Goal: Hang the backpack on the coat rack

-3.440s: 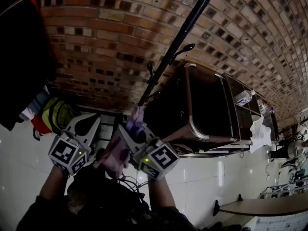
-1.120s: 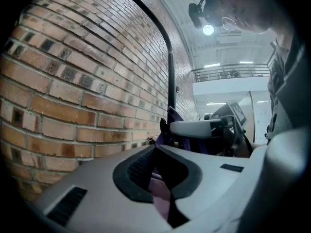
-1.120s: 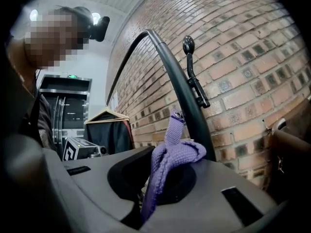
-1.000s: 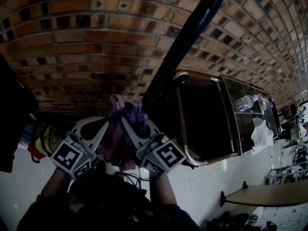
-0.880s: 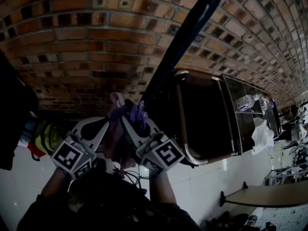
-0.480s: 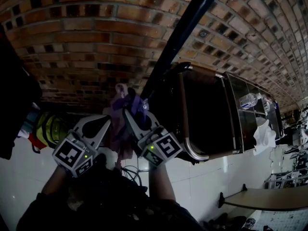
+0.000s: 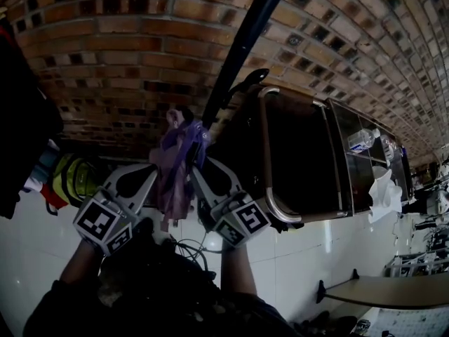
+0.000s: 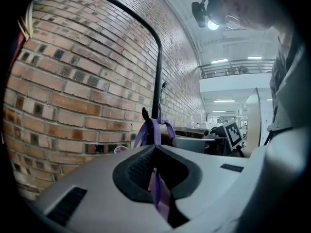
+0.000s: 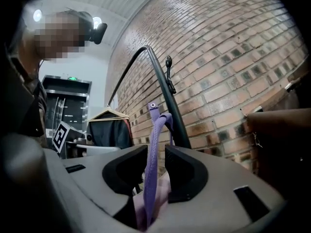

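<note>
Pinching backpack strap (image 8: 154,130): left gripper (image 8: 154,148) jaws | right gripper (image 9: 155,152) jaws parted around it

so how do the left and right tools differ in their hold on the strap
The left tool has jaws together, pinching the purple strap; the right tool has jaws apart, the strap passing between them. The left tool flanks the backpack on its left, the right tool on its right. Both point at the coat rack.
</note>
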`<state>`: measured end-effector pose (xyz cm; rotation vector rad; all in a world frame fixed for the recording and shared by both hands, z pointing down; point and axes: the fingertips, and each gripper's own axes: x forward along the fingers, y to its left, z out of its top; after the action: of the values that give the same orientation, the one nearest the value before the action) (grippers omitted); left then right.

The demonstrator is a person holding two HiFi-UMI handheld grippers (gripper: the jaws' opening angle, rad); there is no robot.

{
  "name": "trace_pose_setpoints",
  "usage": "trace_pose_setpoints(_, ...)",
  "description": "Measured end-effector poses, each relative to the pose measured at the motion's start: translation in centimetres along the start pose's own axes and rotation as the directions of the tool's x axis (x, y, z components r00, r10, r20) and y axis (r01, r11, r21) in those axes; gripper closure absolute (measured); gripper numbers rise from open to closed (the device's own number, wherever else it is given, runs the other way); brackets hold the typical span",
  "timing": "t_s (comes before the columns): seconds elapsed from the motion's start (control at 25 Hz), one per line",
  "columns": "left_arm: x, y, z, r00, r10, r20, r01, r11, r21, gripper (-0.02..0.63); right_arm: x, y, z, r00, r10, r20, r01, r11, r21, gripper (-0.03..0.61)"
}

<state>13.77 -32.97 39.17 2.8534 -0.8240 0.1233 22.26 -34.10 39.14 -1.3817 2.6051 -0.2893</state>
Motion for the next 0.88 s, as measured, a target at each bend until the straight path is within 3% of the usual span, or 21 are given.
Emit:
trace_pose_setpoints(0.24, -1.3, -2.2, -0.4, 1.0, 0.019, 0.022, -0.019, 1.0, 0.003, 0.6, -4.5, 0.9, 1.7, 0.997, -0.049, 0.057, 0.051, 0.998, -0.035, 0.482)
trace_pose_setpoints(0.44, -2.4, -4.2, -1.1, 0.999, 0.03, 0.021, -0.03, 1.0, 0.0, 0.6, -6.5, 3.8, 2.7, 0.999, 0.002, 0.053, 0.005, 0.992, -0.128, 0.482)
trace_pose_setpoints(0.56, -2.8, -5.3, -0.9, 0.999, 0.04, 0.023, -0.04, 0.999, 0.003, 0.6, -7.3, 4.8, 3.0, 0.999, -0.001, 0.051, 0.01, 0.985, -0.173, 0.538)
trace_pose_setpoints(0.64, -3.1, -5.8, -0.5, 0.998, 0.05, 0.04, -0.05, 0.999, 0.008, 0.6, -7.7, 5.5, 3.0, 0.999, 0.01, 0.052, 0.0, 0.983, -0.182, 0.571)
trace_pose_setpoints(0.88, -5.0, -8.3, -0.2, 0.997, 0.024, 0.075, -0.027, 0.999, 0.032, 0.6, -9.1, 8.6, 2.8, 0.995, 0.063, 0.075, -0.049, 0.982, -0.182, 0.571)
